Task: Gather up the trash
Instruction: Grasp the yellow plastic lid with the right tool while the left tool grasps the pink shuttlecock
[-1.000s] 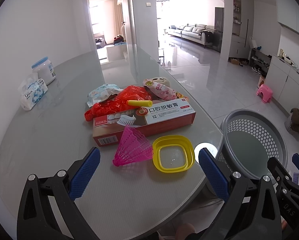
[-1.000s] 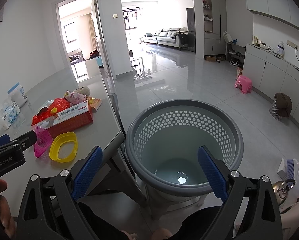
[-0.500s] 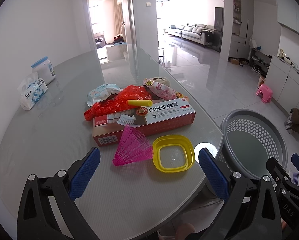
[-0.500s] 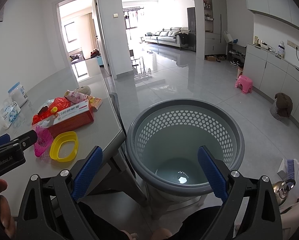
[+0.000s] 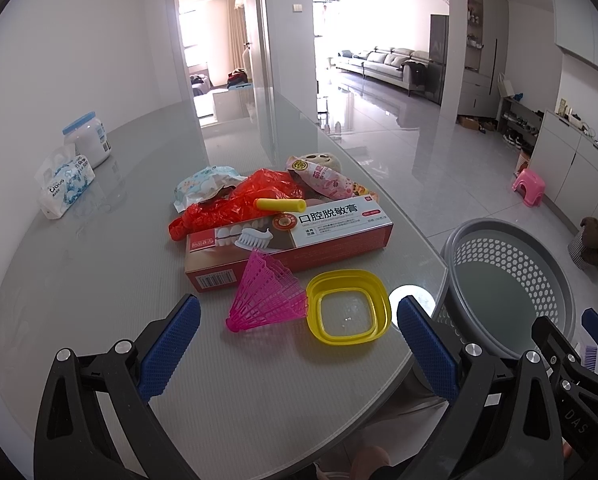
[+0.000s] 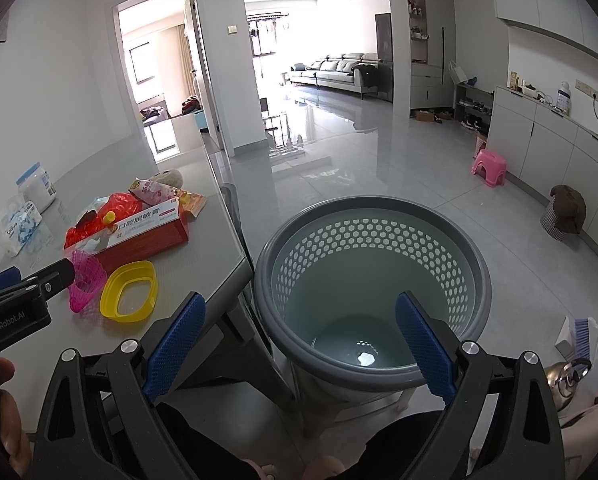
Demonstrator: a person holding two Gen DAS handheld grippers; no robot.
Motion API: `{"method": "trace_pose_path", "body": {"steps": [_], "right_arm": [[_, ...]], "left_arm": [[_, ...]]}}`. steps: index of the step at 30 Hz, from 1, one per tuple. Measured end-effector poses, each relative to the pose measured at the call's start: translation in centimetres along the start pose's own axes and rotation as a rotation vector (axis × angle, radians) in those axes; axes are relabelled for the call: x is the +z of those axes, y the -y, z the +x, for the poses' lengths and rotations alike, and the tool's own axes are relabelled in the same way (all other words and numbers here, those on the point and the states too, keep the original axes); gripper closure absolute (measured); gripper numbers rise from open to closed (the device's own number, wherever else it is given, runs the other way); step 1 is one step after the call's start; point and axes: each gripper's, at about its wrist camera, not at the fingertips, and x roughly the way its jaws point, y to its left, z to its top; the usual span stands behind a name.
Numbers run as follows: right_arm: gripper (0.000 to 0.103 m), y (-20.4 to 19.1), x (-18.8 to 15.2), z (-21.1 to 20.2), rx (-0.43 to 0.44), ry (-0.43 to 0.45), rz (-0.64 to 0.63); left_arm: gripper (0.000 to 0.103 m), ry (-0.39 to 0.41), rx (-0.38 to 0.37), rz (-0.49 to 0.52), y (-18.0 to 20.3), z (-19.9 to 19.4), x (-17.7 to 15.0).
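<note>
The grey perforated basket (image 6: 373, 280) stands on the floor just off the table (image 5: 99, 280) edge, directly ahead of the right hand-held gripper (image 6: 301, 348), whose jaws stand wide apart and empty. The trash pile lies ahead of the left hand-held gripper (image 5: 299, 348), also spread and empty, so the left is nearer. The red toothpaste box (image 5: 287, 240), long axis crosswise, reads "口腔脱敏膏". Nearest lie the pink shuttlecock (image 5: 265, 300) and the yellow square lid (image 5: 349, 308). The left tool is marked "GenRobot.AI".

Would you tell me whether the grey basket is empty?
Empty: the grey basket shows only its bare, glossy bottom; nothing lies inside.
</note>
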Motion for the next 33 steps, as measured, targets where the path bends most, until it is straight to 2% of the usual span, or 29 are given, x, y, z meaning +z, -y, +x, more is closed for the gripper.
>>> {"method": "trace_pose_path", "body": {"steps": [8,15,20,26,33], "right_arm": [[0.011,-0.7,-0.7,0.8,0.020,-0.012,-0.007],[0.011,-2.2,-0.9,1.3,0.083,-0.023,-0.051],[0.011,-4.4,-1.1,2.6,0.142,-0.053,-0.091],[0.011,-7.9,-1.4,5.1,0.227,-0.123,-0.126],[0.011,-12.3,-1.5,7.5,0.262,-0.156,-0.202]], "left_arm": [[0.006,-0.010,0.001,-0.003,-0.3,0.4,-0.4],[0.006,-0.051,0.031,-0.016,-2.8,1.9,-1.7],[0.006,-0.086,0.062,-0.052,-5.8,3.2,-2.8],[0.006,-0.081,0.114,-0.080,-9.2,3.8,-3.4],[0.006,-0.100,0.134,-0.124,-12.5,5.0,-3.6]]}}
